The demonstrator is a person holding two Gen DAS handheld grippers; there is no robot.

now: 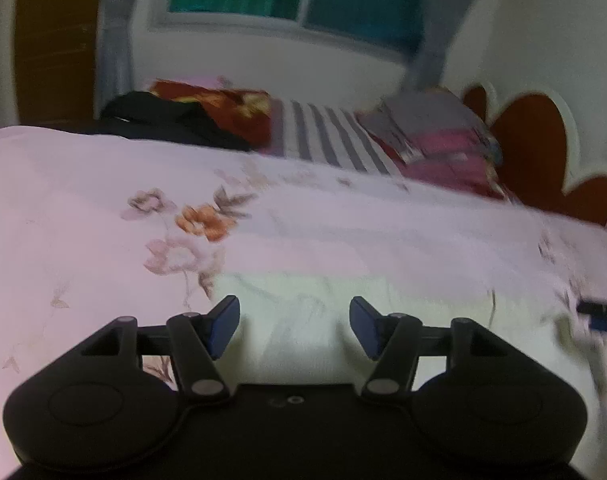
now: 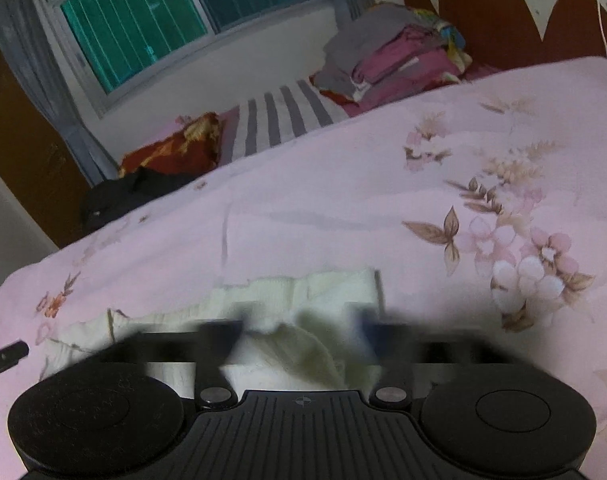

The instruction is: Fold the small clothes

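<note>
Both the left gripper (image 1: 294,328) and right gripper (image 2: 301,334) are hanging released over the cream garment (image 2: 303,300); beyond it, a folded clothes stack (image 2: 399,60) is lying unobstructed.

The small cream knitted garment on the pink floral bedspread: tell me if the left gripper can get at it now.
Probably yes: the left gripper is open just above the cream knitted garment, nothing between.
</note>
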